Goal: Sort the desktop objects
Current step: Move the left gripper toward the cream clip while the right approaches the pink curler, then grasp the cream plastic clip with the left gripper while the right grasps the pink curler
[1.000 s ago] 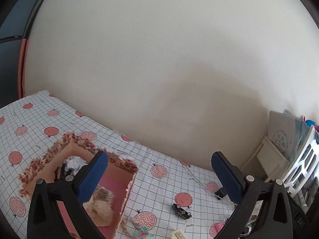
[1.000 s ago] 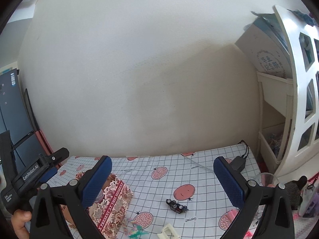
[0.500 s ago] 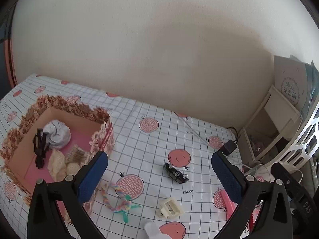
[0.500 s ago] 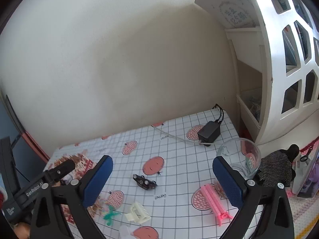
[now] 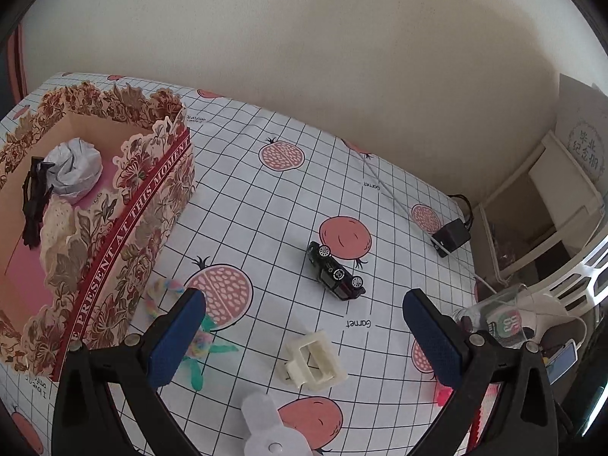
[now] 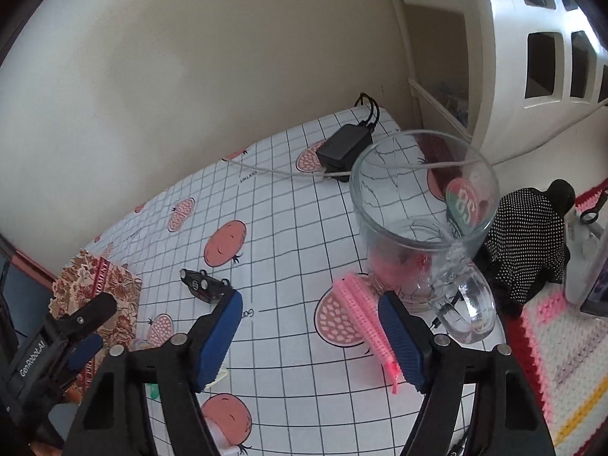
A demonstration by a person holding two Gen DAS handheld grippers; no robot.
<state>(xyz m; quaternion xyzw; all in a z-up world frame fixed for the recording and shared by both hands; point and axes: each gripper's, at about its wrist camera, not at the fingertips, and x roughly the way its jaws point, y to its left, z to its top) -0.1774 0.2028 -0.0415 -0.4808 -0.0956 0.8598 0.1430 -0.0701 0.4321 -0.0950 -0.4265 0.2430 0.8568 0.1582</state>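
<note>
Both tongs gape empty: the left tongs (image 5: 304, 326) hover over the cream plastic hair claw (image 5: 313, 361) at lower centre, the right tongs (image 6: 311, 326) frame the pink comb-like clip (image 6: 366, 319) (likely next), the floral cardboard box (image 5: 125, 228) waiting at left on the bench (image 5: 266, 205).

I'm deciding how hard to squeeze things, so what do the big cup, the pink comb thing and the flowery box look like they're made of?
Cup: clear glass, glossy; the grid cloth shows through it.
Pink comb: likely moulded plastic, with rows of fine teeth.
Flowery box: printed cardboard by the look, matte, with scalloped cut edges.
</note>
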